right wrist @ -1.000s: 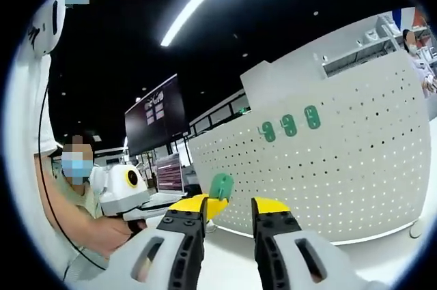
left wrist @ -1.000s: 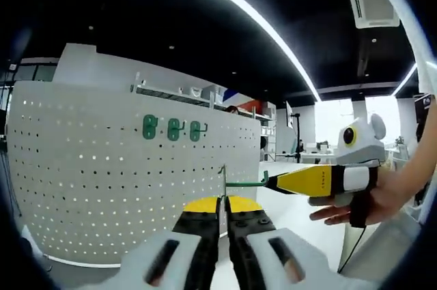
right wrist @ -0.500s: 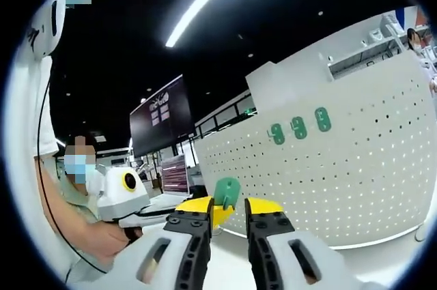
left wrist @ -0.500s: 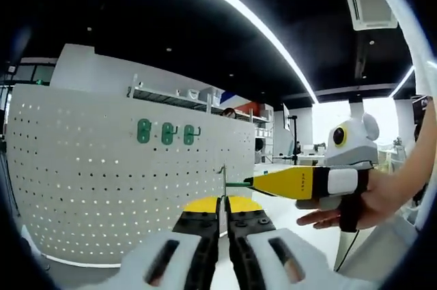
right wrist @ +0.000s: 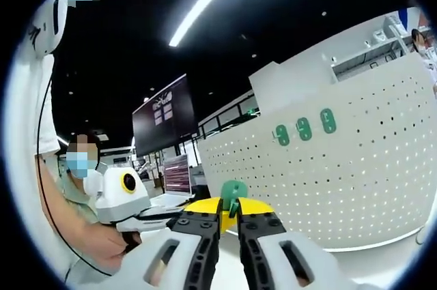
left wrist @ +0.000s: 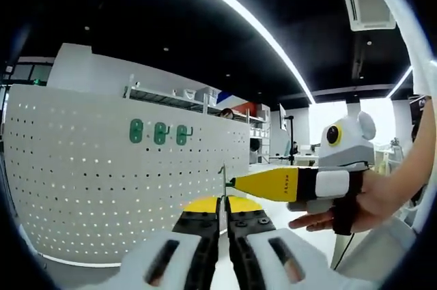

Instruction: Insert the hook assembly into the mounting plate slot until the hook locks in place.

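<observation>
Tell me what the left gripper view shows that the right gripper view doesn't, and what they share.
Left gripper view: a ceiling air-conditioning unit, and the right hand-held gripper reaching in from the right, held by a hand. Right gripper view: a dark wall screen and a person at the left. Both: the white pegboard carrying three green hooks.

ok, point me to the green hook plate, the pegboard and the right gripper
green hook plate (right wrist: 233, 192): right gripper view, its rounded top.
pegboard (left wrist: 102, 174): left gripper view, bare perforated face.
right gripper (right wrist: 229, 216): right gripper view, between fingertips.
</observation>
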Motion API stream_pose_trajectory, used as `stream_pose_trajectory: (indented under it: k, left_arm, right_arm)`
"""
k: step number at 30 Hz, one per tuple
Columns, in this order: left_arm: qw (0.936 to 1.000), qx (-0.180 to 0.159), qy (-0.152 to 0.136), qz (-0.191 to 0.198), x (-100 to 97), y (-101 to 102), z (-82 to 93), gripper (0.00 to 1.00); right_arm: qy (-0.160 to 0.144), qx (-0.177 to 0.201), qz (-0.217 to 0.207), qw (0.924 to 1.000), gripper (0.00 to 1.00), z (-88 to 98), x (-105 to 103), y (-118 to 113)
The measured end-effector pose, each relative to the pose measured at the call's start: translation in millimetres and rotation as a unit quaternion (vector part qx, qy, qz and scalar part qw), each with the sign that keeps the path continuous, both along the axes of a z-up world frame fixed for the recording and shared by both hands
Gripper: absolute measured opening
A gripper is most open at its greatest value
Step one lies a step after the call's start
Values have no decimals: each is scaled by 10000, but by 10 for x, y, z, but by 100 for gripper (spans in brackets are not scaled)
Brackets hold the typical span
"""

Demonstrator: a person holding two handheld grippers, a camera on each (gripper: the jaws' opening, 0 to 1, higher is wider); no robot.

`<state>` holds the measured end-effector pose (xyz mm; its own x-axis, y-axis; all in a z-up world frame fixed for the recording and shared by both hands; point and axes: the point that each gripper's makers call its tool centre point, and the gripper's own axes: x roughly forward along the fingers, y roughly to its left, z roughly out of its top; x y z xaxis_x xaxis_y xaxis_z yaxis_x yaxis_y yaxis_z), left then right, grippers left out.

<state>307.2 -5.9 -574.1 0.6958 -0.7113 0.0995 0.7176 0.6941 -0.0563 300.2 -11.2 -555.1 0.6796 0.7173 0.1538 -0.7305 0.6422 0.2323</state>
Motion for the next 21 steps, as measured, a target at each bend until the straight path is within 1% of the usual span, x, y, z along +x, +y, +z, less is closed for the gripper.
stream_pose_trajectory:
  k: [3,5,7,9,17,21]
  left_arm:
    - [10000,-24,15,-19,-9,-8,6,2]
    - [10000,21,-17,-46,-22,-22,3,2]
    - [10000,-20,7,-33,-17,-14,4,2]
    - [10000,-7,8,-27,-17,-10,1,2]
    - [10000,-45,42,-10,-8,1,-5,2]
    - [10000,-26,55,-15,-7,-5,-13,2]
  right_arm:
    - [-16,-12,-11,10000,4,0,7,1]
    - [-53,-114,-70,9999,2,-18,22,-6]
    - [-27,-63,-45,10000,2,-14,21,4]
    - [-59,-118,-63,9999,2,-13,23,10]
    - [-23,-96,-83,9999,1,-12,30,18]
    - [48,-57,-87,9999,1,-23,31,12]
